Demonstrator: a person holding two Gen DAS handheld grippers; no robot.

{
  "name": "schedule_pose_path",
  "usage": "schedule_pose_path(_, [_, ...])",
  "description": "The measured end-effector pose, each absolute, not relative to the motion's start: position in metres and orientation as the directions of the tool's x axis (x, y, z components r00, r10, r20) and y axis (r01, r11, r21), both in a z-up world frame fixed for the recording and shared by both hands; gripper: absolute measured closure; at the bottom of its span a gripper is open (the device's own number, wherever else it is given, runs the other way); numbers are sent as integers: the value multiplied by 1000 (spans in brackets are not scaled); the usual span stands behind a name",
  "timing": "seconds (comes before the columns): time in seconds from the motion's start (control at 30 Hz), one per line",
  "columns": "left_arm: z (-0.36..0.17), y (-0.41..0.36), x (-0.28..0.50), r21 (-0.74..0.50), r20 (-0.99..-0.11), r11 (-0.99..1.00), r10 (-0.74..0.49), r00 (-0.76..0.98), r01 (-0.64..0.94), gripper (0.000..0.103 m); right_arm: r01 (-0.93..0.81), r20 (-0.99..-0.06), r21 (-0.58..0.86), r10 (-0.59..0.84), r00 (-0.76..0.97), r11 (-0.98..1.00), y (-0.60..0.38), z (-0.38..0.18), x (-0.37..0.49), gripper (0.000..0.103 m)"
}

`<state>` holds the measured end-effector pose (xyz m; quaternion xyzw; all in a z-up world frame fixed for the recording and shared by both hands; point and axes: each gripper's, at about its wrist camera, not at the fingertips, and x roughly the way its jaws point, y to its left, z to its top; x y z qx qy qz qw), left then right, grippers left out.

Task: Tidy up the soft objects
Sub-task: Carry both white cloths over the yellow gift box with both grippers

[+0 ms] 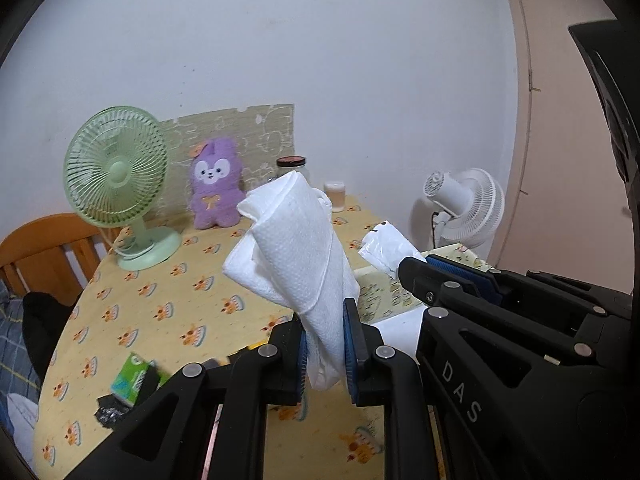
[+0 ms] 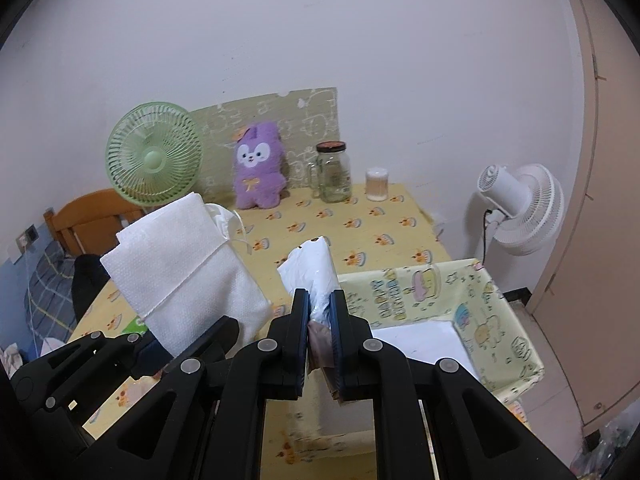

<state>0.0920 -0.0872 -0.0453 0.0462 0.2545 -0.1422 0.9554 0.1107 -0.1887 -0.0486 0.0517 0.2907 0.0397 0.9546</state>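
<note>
Left wrist view: the left gripper (image 1: 325, 350), black with blue ribbed pads, has its jaws closed on a white towel (image 1: 298, 248). The towel is soft, dimpled cloth with a stitched hem, folded and bunched, rising up and to the left from the jaws above the counter (image 1: 168, 304). The counter wears a yellow cloth printed with small orange cakes. At its back stand a pale green slatted desk fan (image 1: 118, 178), a fuzzy purple plush toy (image 1: 216, 184), and a small lidded cup (image 1: 334, 196). At right, the right gripper (image 1: 416, 270) pinches a crinkled white plastic bag (image 1: 386, 250). A white fan (image 1: 466, 206) stands beyond the counter's far corner.

Right wrist view: the right gripper (image 2: 320, 320) has its jaws closed on the glossy, creased plastic bag (image 2: 310, 272), which tapers upward from the pads; a brownish fold shows lower between them. Beside it at left, the towel (image 2: 180, 268) stands as a flat rectangular fold. A clear glass jar (image 2: 334, 172) with a dark lid stands near the plush toy (image 2: 258, 168). A pale yellow, cartoon-printed fabric box (image 2: 472, 304) sits open at right.
</note>
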Motion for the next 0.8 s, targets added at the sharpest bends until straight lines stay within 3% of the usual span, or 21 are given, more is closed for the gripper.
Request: schedule_pose_path(0.8, [-76,-167,127,-17,-596,889,-376,709,458,88,97,-597,134,2,803,986,-266,-84,125,90])
